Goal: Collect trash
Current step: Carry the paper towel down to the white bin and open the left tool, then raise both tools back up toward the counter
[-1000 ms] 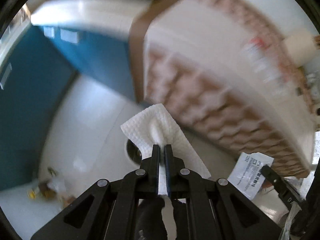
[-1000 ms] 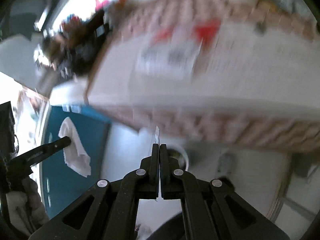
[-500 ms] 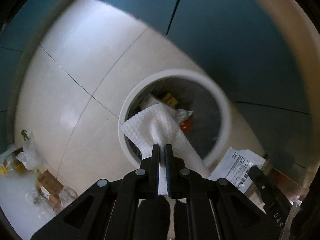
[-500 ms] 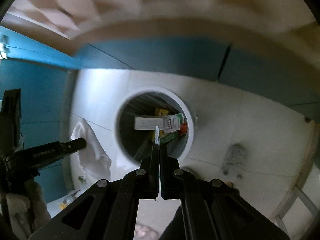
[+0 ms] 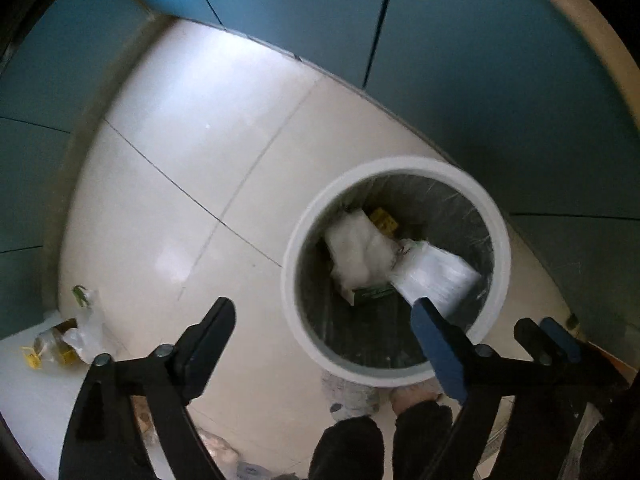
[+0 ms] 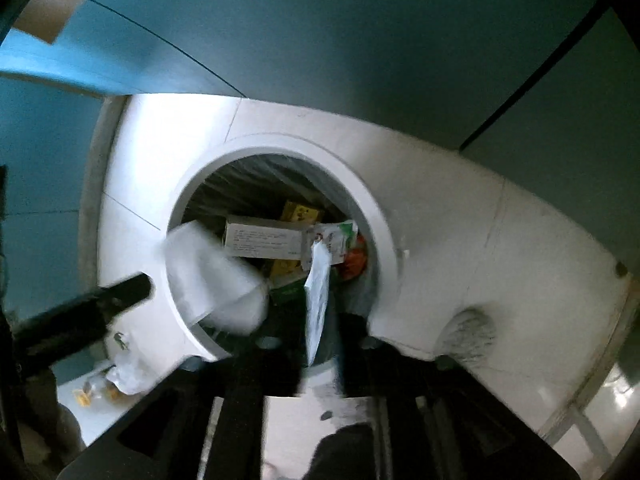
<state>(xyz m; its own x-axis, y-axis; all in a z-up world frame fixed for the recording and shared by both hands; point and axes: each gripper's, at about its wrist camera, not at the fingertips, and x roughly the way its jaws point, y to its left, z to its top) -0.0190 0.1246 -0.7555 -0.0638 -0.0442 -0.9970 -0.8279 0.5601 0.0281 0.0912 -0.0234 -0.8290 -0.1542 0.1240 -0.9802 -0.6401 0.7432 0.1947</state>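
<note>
A round white trash bin [image 5: 298,236] stands on the tiled floor, also in the right wrist view [image 6: 372,216]. My left gripper [image 5: 320,316] is open wide above its near rim. A white paper towel [image 5: 356,252] falls inside the bin, blurred in the right wrist view [image 6: 212,280]. A printed paper slip [image 5: 436,276] falls edge-on into the bin, also in the right wrist view [image 6: 318,292]. My right gripper [image 6: 304,344] is open over the bin; its tips also show in the left wrist view [image 5: 548,332]. Boxes and wrappers [image 6: 264,236] lie in the bin.
Teal cabinet panels [image 5: 460,60] stand behind the bin. Plastic bags and small litter [image 5: 64,344] lie on the floor at the left. A grey smudge [image 6: 468,332] marks the floor right of the bin. A person's feet [image 5: 384,396] are below the grippers.
Both grippers opened over the bin. The paper towel left the left gripper and the paper slip left the right one; both are falling into the bin.
</note>
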